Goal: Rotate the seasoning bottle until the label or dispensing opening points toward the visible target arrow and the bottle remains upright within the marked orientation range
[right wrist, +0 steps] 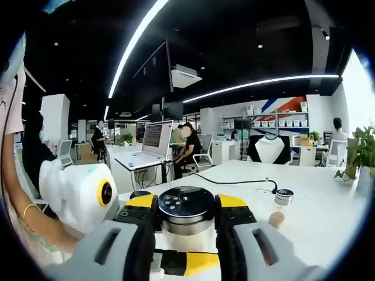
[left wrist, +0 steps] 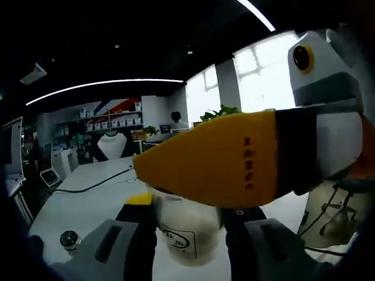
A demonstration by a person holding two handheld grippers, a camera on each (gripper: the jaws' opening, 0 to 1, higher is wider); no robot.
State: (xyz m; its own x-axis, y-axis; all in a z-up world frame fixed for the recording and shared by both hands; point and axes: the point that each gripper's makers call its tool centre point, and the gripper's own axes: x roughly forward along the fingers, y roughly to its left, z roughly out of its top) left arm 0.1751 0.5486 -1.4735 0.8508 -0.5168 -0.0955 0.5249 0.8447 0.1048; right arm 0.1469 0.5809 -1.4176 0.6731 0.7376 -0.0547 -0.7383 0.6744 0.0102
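Seasoning bottle, clear glass, dark perforated shaker lid [right wrist: 186,206] | right tongs [right wrist: 186,219] pinching lid, left tongs [left wrist: 190,231] pinching body [left wrist: 186,231] | risk: opposing twist tips it, no arrow visible on white bench [right wrist: 328,205]

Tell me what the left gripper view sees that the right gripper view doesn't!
Left gripper view: the seasoning bottle from its label side, with the yellow right gripper crossing above it. Right gripper view: the bottle's dark holed lid and a laptop. Both: the bottle held between gripper jaws, the white table and a black cable.
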